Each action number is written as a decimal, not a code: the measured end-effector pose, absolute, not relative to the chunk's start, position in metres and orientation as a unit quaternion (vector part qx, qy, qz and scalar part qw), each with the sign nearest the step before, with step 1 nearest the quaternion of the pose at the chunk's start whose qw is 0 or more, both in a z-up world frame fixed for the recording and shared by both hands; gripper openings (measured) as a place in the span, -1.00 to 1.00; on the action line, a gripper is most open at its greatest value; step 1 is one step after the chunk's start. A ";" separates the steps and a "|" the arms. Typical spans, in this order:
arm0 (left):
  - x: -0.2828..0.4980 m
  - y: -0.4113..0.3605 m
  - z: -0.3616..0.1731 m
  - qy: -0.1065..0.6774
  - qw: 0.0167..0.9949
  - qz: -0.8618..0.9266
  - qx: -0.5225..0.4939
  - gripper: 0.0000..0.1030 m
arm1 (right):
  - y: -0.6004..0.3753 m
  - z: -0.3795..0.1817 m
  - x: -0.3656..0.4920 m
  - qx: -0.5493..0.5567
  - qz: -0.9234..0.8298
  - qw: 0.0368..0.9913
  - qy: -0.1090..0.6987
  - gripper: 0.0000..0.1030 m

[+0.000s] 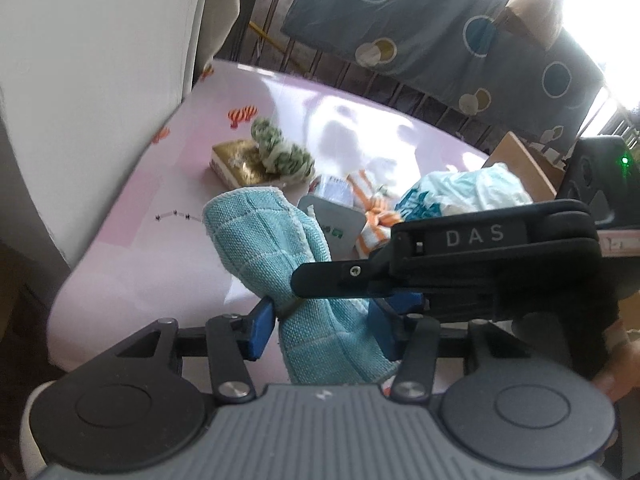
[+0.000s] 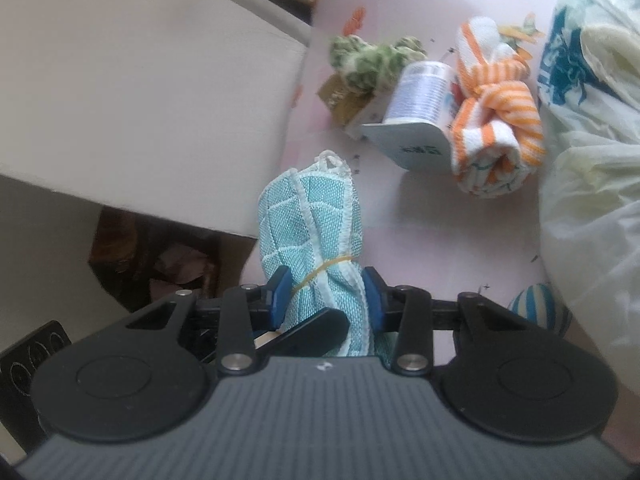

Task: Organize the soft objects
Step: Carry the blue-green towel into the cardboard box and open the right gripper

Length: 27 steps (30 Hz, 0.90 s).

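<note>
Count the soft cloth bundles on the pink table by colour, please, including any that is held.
Teal: 1, the teal checked cloth bound with a rubber band
Orange and white striped: 1, the knotted striped towel
Green and white: 1, the green patterned cloth on the gold box
Total: 3

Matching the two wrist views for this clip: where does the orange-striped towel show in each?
Left wrist view: the orange-striped towel lies right of centre, behind the grey card, partly hidden by the other hand-held gripper.
Right wrist view: the towel lies upper right, knotted, beside the thread spool.
Shared landmark: the teal cloth bundle tied with a rubber band, in the foreground of both.
</note>
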<state>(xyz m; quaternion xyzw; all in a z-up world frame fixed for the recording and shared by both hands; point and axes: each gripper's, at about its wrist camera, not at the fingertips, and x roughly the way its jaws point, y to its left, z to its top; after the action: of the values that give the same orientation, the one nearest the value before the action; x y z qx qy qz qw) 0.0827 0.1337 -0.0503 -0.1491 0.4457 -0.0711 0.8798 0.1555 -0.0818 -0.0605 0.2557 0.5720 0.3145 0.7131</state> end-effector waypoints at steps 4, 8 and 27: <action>0.076 0.126 -0.029 0.427 0.891 -0.074 -0.135 0.00 | -0.092 -0.040 0.151 0.265 0.329 0.719 0.552 -0.27; 0.075 0.109 -0.004 0.404 0.903 -0.088 -0.115 0.00 | -0.114 -0.017 0.146 0.278 0.335 0.732 0.525 -0.27; 0.145 -0.173 0.057 0.353 0.883 -0.308 0.009 0.01 | -0.419 0.055 0.126 0.353 0.189 0.831 0.386 -0.27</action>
<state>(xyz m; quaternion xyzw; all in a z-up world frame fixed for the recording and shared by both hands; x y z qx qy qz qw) 0.1453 -0.1726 0.0573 0.0085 0.3535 -0.3085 0.8831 0.1260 -0.4188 0.0551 0.3531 0.3861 0.1889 0.8310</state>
